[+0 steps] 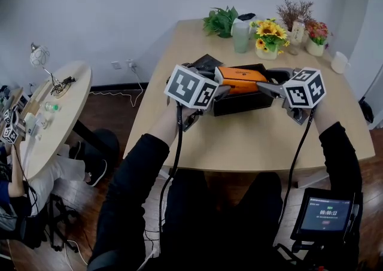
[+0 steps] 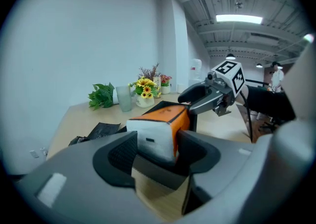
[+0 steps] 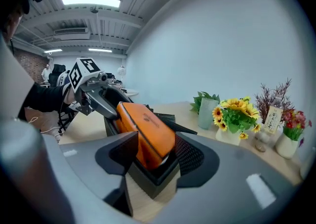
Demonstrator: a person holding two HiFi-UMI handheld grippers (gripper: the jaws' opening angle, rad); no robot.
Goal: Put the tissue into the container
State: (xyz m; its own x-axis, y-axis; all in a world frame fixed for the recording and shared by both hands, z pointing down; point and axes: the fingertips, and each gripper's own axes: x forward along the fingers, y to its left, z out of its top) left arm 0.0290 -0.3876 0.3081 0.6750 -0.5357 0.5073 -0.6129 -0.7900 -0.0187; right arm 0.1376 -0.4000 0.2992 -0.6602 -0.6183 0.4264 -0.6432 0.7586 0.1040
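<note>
Wooden table (image 1: 239, 138), seen from above: black container (image 1: 242, 103) near its middle, orange tissue pack (image 1: 240, 78) lying along the container's top, part above the rim. Left gripper (image 1: 221, 88) reaches the pack's left end and right gripper (image 1: 267, 87) its right end, each carrying its marker cube, black sleeves behind both. Far edge holds a green plant (image 1: 220, 21), frosted cup (image 1: 240, 35), sunflowers (image 1: 270, 35) and red flowers (image 1: 317, 33); a round side table (image 1: 66, 108) stands off left and a small lit screen (image 1: 325, 214) shows lower right.
</note>
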